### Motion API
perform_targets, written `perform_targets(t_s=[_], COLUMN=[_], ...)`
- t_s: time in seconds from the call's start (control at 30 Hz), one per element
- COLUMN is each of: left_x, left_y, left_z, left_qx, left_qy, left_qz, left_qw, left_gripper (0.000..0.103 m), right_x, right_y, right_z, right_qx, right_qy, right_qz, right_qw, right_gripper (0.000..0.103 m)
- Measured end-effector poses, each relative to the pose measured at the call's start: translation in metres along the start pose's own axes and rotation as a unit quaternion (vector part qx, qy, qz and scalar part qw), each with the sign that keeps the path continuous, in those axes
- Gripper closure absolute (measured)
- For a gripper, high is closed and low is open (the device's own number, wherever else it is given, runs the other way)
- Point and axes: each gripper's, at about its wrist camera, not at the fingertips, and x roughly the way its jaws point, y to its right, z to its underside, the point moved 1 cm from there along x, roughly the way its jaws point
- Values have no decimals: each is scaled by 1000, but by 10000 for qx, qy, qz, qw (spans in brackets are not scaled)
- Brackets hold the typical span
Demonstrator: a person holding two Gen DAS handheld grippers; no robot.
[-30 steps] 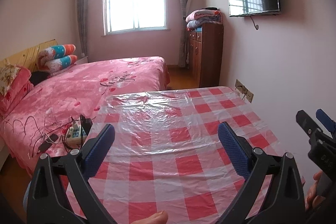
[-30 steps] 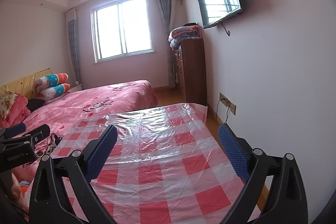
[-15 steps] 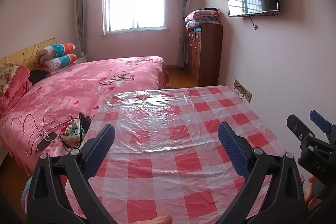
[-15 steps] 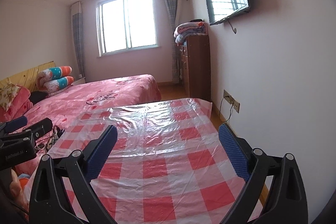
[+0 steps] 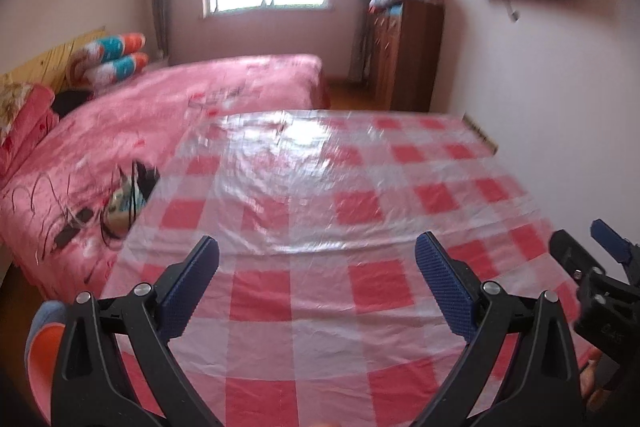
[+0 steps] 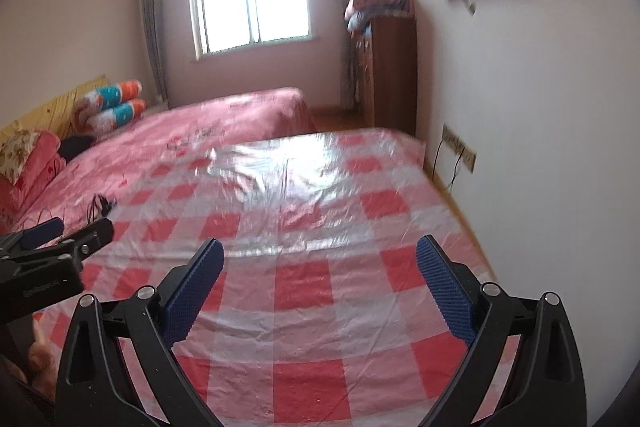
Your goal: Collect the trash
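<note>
Both tongs are hanging wide open, holding nothing.
Left tongs (image 5: 316, 267) and right tongs (image 6: 320, 267) are floating over the checked surface (image 6: 304, 291) (no trash is showing), beside the pink bed (image 5: 120, 131).

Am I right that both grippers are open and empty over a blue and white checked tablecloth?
Not quite: the tablecloth is red and white checked, as the right wrist view shows. The rest holds: the left gripper and the right gripper are both open and empty above it.
</note>
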Motion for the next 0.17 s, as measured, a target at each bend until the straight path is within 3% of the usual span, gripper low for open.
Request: perform_targets(t_s=[0.17], left_x=[55], left_y=[-5], left_z=[8], left_qx=[-127], left_qy=[-641], left_qz=[-332], left_qw=[9973], left_gripper=[4], right_x=[56], right_y=[-2], right_z=[6], right_qx=[-27], right_qy=[-874], right_qz=[31], right_qw=[9962], right_gripper=[7])
